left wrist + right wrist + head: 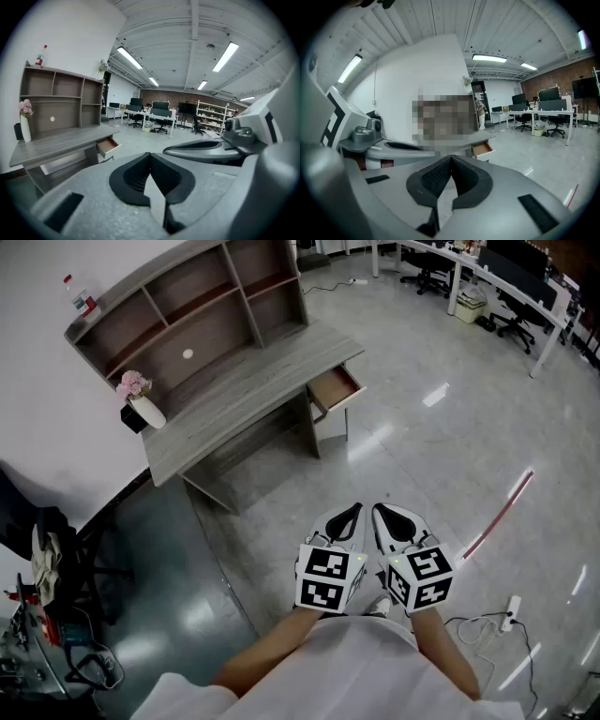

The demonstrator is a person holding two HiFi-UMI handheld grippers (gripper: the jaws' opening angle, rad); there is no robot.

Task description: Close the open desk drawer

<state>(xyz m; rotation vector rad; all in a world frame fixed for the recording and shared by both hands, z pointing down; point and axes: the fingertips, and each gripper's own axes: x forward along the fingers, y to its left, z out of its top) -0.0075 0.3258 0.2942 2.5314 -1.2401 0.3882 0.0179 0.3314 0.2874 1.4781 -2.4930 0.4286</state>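
The left gripper point(351, 513) and the right gripper point(384, 513) are held side by side, low and close in front of the person. Each has its jaws brought together at the tips, and nothing is caught between them, as both gripper views confirm. Nothing is touched by either. The drawer point(335, 390) is found well apart from them, across a stretch of bare floor point(441, 456). It is pulled out from under the right end of the desk point(246, 397), and its wooden inside is exposed. The step in hand is judged to be the approach, with none of the closing done yet. The shut jaws can be used as they are, as a blunt pusher, so no opening is called for. The drawer is seen at a slant from here, so a stand facing its front panel should be taken before contact is made. One gripper is best laid against the middle of the panel, and the push is best directed straight along the line of travel. An off-centre or sideways push is likely to skew the drawer and jam it. The last part of the travel should be eased, so that the vase point(146, 410) at the far end of the desk is not shaken.
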